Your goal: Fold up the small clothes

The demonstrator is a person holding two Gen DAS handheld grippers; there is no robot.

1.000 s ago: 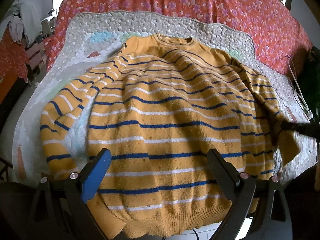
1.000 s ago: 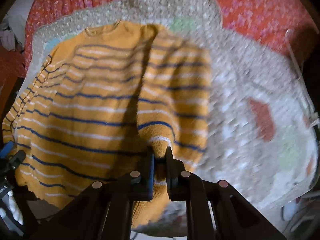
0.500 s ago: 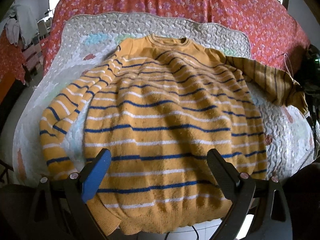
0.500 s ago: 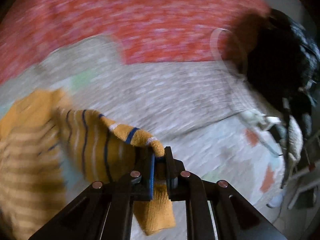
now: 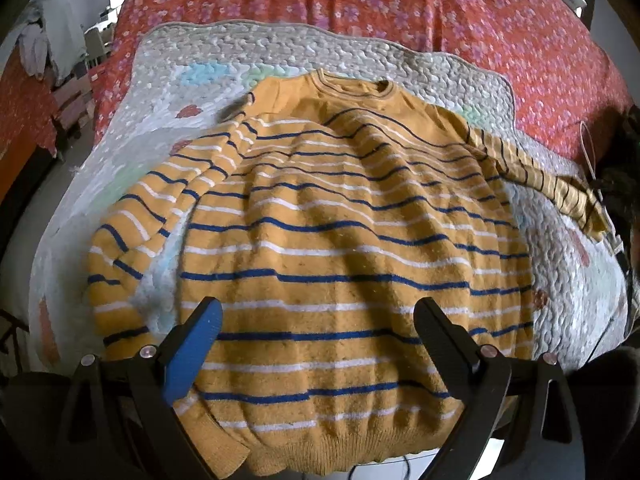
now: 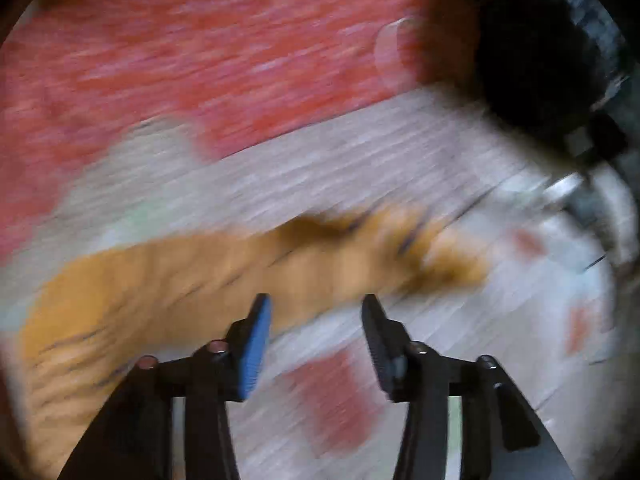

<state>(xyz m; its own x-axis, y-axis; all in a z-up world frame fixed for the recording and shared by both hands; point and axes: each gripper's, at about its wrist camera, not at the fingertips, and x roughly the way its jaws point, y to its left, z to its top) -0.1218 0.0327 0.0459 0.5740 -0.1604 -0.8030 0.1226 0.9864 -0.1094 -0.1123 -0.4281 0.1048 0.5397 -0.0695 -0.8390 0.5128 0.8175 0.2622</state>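
both claws gape, empty, over the striped sweater [image 5: 344,248].

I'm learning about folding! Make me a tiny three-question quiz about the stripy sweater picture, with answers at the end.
1. True or false: the right hand-held gripper is clamped on the sweater's sleeve.
2. Pick one. The sweater lies on: A) a bare wooden floor, B) a quilted pad over a red flowered cover, C) a chair.
3. Fill in: the left hand-held gripper hangs over the sweater's bottom part with its fingers ____.

Key:
1. False. Its fingers are apart with nothing between them, and the sleeve lies stretched out on the pad.
2. B.
3. open (holding nothing).
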